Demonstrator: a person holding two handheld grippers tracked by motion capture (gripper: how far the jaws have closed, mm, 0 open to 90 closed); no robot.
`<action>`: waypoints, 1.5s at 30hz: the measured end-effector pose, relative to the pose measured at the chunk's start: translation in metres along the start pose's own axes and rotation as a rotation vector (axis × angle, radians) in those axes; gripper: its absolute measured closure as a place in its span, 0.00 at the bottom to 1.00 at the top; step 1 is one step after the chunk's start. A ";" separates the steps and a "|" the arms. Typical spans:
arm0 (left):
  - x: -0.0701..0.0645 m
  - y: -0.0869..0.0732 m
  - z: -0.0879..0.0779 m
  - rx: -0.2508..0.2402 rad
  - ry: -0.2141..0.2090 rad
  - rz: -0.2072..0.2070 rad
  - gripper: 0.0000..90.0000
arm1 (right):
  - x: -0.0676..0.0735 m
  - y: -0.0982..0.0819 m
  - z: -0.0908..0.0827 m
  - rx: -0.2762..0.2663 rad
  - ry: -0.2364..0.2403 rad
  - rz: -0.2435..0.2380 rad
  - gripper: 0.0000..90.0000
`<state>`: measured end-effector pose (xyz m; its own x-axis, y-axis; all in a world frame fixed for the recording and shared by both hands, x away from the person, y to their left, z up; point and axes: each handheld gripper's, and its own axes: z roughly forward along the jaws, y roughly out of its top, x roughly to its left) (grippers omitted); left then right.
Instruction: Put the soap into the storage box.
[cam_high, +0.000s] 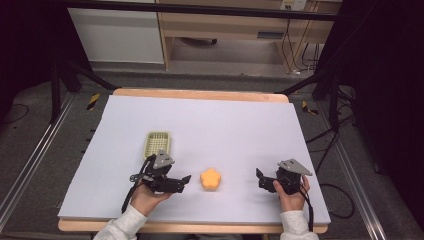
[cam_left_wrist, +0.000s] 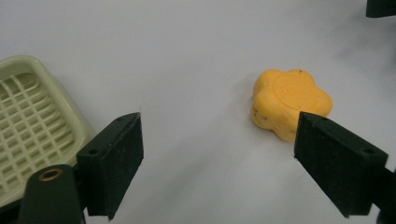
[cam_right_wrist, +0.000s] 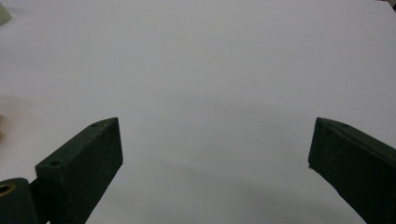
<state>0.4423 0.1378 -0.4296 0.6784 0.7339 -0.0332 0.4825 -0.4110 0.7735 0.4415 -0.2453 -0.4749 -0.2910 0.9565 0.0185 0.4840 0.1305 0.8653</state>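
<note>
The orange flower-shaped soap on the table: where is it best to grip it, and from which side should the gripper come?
Probably across its scalloped side walls, coming from above. The orange soap lies flat on the white table, so its broad embossed top gives the jaws nothing to close on. Seating the jaws in two opposite notches between lobes should stop it from twisting. The left gripper, open and close beside it, looks best placed.

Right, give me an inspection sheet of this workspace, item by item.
Surface: white sheet over a wooden table, flat and clean.
Job's things: orange flower-shaped block lying flat; pale green slotted tray behind the left gripper, nothing in it.
Clutter: nothing seen.
Grippers: left gripper hand-held, jaws open, beside the block, not touching; right gripper hand-held, jaws open over bare sheet.
Cables: one trails from each gripper; more on the floor at right.
Surroundings: metal frame, floor rails, wooden furniture behind.
</note>
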 end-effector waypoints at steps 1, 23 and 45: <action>-0.002 0.001 0.001 0.002 -0.006 0.003 0.17 | 0.000 0.000 0.000 0.002 0.000 -0.001 0.04; -0.026 0.010 0.020 0.043 -0.072 0.062 0.17 | 0.001 -0.001 0.002 0.002 0.000 -0.013 0.04; -0.044 0.017 0.048 0.116 -0.099 0.122 0.15 | 0.003 -0.002 0.003 -0.001 0.014 -0.009 0.04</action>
<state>0.4475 0.0728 -0.4449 0.7845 0.6201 -0.0101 0.4496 -0.5574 0.6979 0.4426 -0.2416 -0.4779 -0.3068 0.9516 0.0182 0.4807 0.1384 0.8659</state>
